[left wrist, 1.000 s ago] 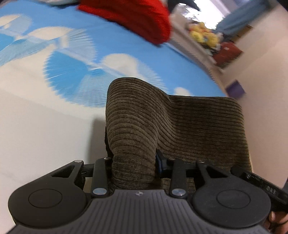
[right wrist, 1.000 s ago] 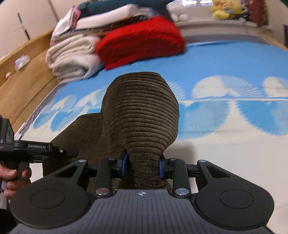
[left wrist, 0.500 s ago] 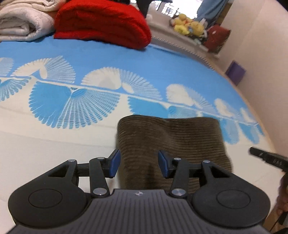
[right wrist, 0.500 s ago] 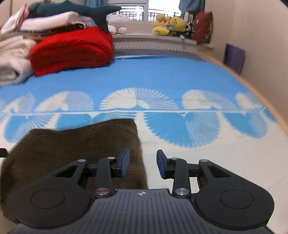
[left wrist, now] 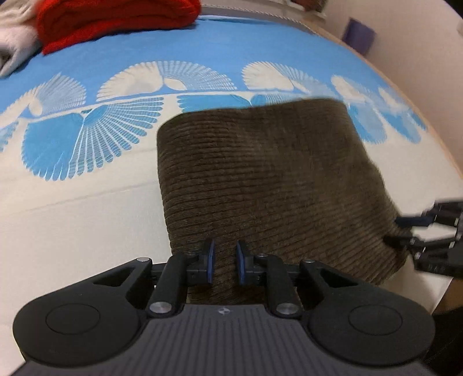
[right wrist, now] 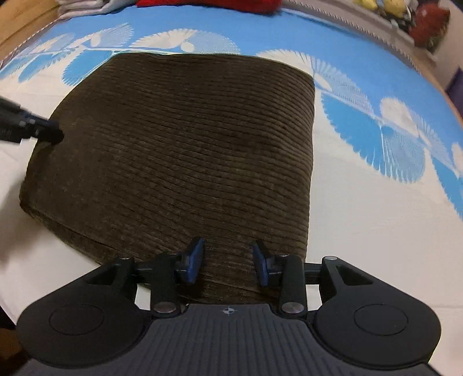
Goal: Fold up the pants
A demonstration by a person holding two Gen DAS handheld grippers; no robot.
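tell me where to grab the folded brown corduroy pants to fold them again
Judging by the pose, take the near edge of the folded brown corduroy pants, coming from above at the near side. The layers stack thick there and both near corners lie free on the blue-and-white bedsheet.

**Two wrist cameras look steeply down on one bed**

The left wrist camera sits just behind the left tool point(left wrist: 222, 261) and looks steeply down along its fingers, close over the near left part of the folded brown pants point(left wrist: 275, 185). The right wrist camera sits likewise behind the right tool point(right wrist: 228, 263), close above the pants' near right part. Both views share the pants, the blue-and-white bedspread point(left wrist: 86, 138) and the red blanket point(left wrist: 115, 20) at the bed's far end. Each shows a dark, blurred shape at its edge, probably the other tool.
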